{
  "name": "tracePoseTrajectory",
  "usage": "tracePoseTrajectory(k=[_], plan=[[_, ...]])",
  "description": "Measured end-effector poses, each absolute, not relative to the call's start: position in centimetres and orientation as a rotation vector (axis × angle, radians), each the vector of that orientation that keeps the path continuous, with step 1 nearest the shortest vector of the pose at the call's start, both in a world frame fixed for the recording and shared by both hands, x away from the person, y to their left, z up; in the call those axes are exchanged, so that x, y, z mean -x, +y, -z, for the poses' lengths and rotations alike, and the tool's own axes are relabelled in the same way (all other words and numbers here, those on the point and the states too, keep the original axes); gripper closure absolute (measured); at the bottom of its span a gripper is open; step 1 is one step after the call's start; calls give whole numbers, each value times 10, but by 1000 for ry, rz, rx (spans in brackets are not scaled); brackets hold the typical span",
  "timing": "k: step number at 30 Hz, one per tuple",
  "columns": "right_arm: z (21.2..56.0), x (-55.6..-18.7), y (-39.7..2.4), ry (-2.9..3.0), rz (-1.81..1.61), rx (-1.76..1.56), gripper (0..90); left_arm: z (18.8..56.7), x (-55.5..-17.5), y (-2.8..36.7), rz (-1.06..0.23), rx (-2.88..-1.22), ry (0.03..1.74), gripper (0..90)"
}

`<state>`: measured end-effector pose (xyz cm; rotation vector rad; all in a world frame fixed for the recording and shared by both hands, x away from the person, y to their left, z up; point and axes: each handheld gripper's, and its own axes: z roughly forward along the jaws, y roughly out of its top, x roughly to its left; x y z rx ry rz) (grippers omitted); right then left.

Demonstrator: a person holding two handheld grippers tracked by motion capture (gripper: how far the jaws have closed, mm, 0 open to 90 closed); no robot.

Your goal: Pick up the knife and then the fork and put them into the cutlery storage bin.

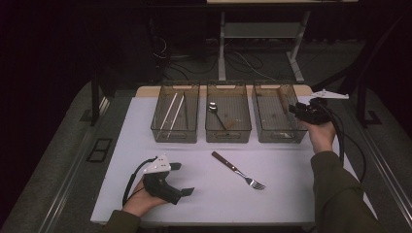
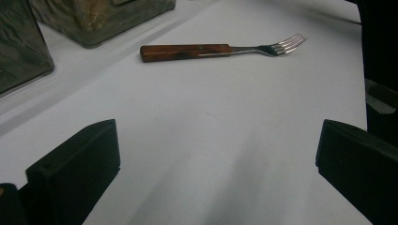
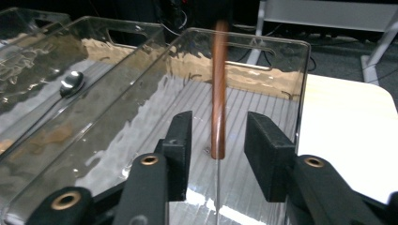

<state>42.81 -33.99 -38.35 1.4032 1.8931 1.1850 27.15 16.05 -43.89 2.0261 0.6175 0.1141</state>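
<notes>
The worktop (image 1: 145, 184) is white, the fork (image 2: 220, 49) has a reddish-brown wooden handle and silver tines, both grippers' jaws are black, and the right bin (image 3: 286, 84) is clear with a ribbed floor.

Bare table (image 1: 204, 194) lies open on all sides of the fork (image 1: 238, 170). Beyond the fork, three bins (image 1: 228, 119) standing side by side block passage.

I see a smooth, matt white table top (image 1: 291, 194). On it lies a fork (image 2: 220, 49) with a glossy reddish-brown wooden handle and shiny metal tines. The three clear smoky plastic bins (image 1: 227, 133) look glossy and ripple-walled, with ribbed floors. My right gripper's (image 3: 218, 159) jaws are matt black plastic with brass-coloured rivets.
</notes>
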Motion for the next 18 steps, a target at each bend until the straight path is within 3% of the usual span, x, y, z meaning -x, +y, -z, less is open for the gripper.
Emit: tracePoseTrajectory(k=[18], plan=[[370, -414, -341, 1968, -1282, -1399, 431, 439, -271, 160, -111, -2029, 619, 0]])
